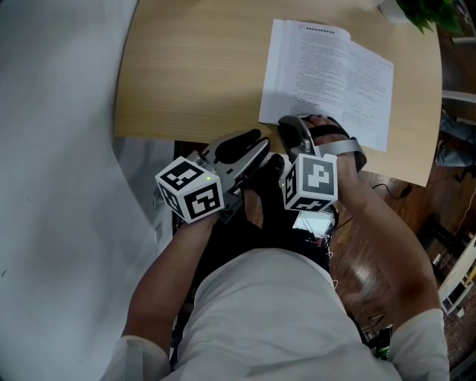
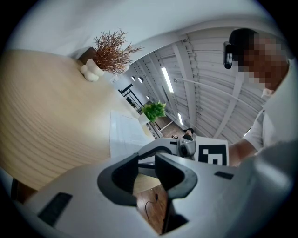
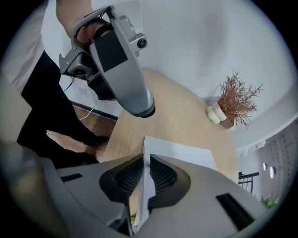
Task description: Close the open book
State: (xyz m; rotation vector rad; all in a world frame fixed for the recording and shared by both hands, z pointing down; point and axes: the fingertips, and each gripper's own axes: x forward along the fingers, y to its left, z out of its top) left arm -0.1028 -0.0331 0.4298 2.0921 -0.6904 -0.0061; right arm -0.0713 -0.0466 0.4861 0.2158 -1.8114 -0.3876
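The open book (image 1: pixel 327 74) lies with white printed pages up on the pale wooden table (image 1: pixel 193 82), near its right front edge. My right gripper (image 1: pixel 295 125) points steeply down at the book's near edge. In the right gripper view the right gripper (image 3: pixel 145 162) has a thin stack of the book's pages (image 3: pixel 181 155) standing between its ribbed pads, which press on the paper. My left gripper (image 1: pixel 256 145) hovers just off the table's front edge, left of the book. Floor shows through the gap of the left gripper (image 2: pixel 148 160), and nothing is between its jaws.
A dried brown plant in a white vase (image 3: pixel 235 104) stands at the table's far side. A green plant (image 1: pixel 431 11) sits at the far right corner. Beyond the table's front edge are wooden floor and cables (image 1: pixel 387 190). A white wall (image 1: pixel 52 149) is on the left.
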